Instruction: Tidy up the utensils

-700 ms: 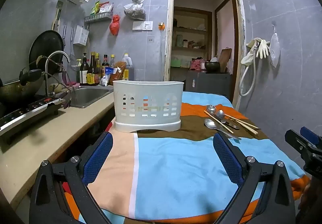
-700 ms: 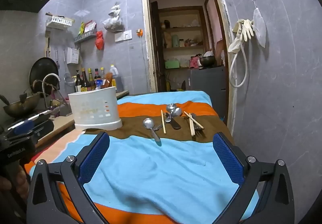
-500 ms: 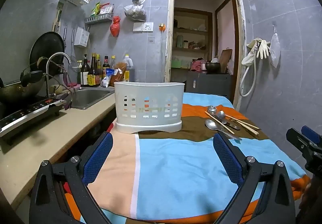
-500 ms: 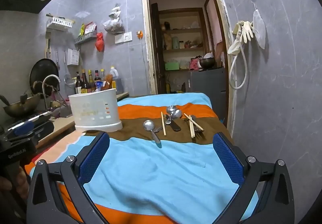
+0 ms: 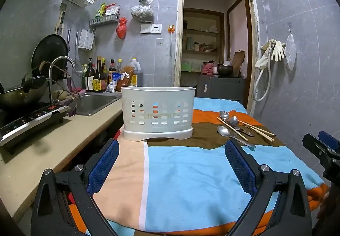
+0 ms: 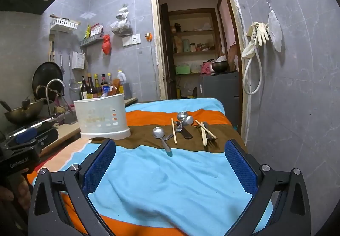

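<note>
A white perforated utensil holder (image 5: 157,113) (image 6: 103,116) stands on the striped cloth, straight ahead of my left gripper (image 5: 172,162), which is open and empty. To its right, on the brown stripe, lie several metal spoons (image 6: 159,133) (image 5: 225,130), wooden chopsticks (image 6: 173,130) (image 5: 255,127) and dark-handled cutlery (image 6: 185,132). My right gripper (image 6: 170,163) is open with nothing between its fingers, short of the spoons. Part of the right gripper (image 5: 322,148) shows at the right edge of the left wrist view.
The cloth-covered table (image 6: 176,174) sits between a kitchen counter (image 5: 38,151) with a sink (image 5: 93,103), stove and wok on the left and a tiled wall on the right. Bottles line the back wall. A doorway (image 6: 195,55) opens behind the table.
Both grippers have drifted slightly; the view of the holder and utensils has shifted a little. Nothing was picked up or moved.
</note>
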